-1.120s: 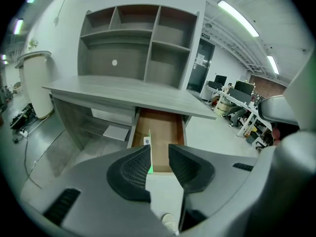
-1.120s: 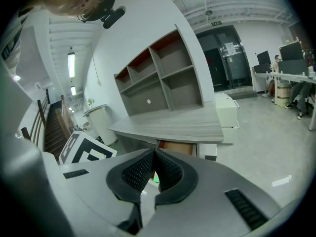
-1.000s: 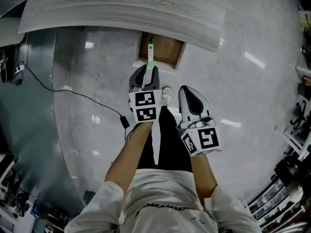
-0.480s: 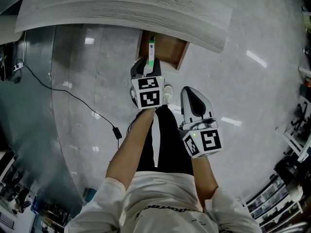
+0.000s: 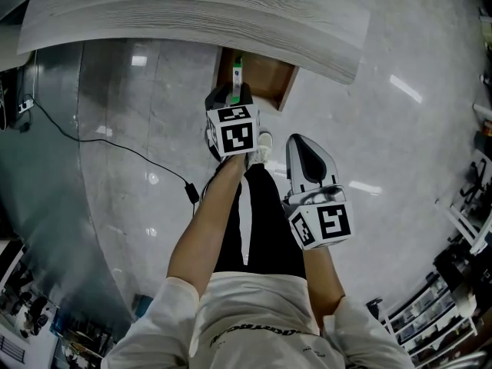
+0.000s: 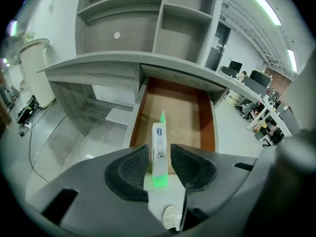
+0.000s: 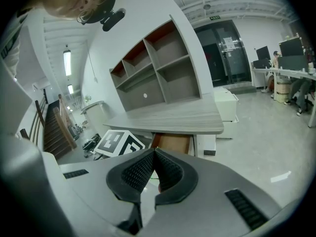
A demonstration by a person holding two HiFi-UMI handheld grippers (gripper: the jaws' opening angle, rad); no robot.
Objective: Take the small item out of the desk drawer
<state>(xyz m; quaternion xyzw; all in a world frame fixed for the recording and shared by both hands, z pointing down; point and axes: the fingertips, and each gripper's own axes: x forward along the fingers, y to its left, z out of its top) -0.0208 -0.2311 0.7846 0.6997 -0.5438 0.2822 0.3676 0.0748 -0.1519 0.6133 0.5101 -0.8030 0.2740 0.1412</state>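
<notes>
A slim white box with a green end leans in the open wooden drawer under the grey desk. In the head view the box pokes over the drawer's front edge. My left gripper stands open at the drawer front, its pads on either side of the box's green end with slim gaps. From above, the left gripper covers the box's near end. My right gripper hangs shut and empty by the person's leg, its pads meeting in the right gripper view.
A black cable runs over the glossy floor at the left. The person's shoe is just below the drawer. An open shelf unit stands on the desk, and office desks stand far right.
My left gripper has moved forward to the drawer front, and the box's near end now sits between its jaws. The right gripper has stayed in place.
</notes>
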